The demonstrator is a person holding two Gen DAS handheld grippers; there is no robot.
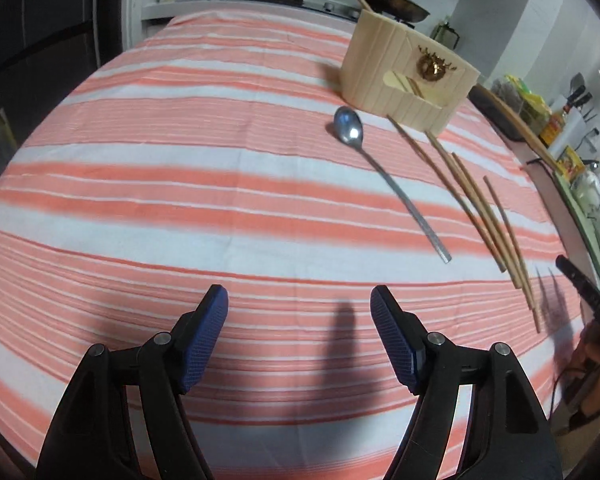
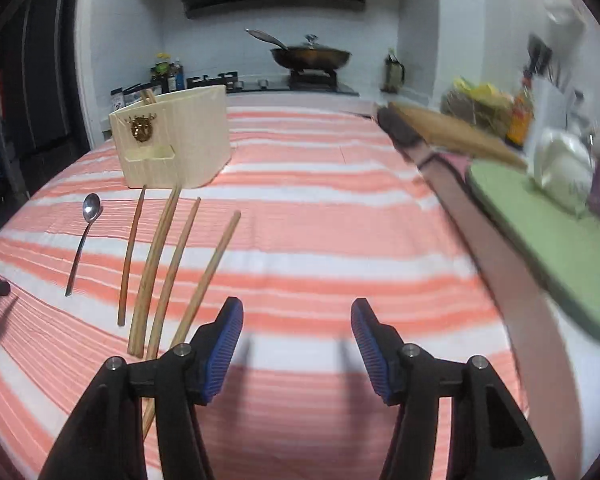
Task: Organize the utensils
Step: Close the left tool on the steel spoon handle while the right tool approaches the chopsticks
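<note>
A steel spoon (image 1: 392, 188) (image 2: 82, 240) lies on the striped tablecloth (image 1: 180, 200), bowl toward a cream utensil holder (image 1: 400, 76) (image 2: 180, 148). Several wooden chopsticks (image 1: 480, 216) (image 2: 156, 260) lie side by side to the right of the spoon. One stick (image 2: 148, 96) stands in the back of the holder. My left gripper (image 1: 299, 296) is open over bare cloth, left of and nearer than the spoon, nothing between its fingers. My right gripper (image 2: 298, 308) is open and empty, its left finger (image 2: 224, 340) beside the nearest chopstick's near end.
A wok (image 2: 310, 56) sits on the stove behind the table. Along the right edge stand a green board (image 2: 540, 240), a wooden board (image 2: 452, 132), bottles and bags (image 2: 484, 108). Striped cloth stretches right of the chopsticks and left of the spoon.
</note>
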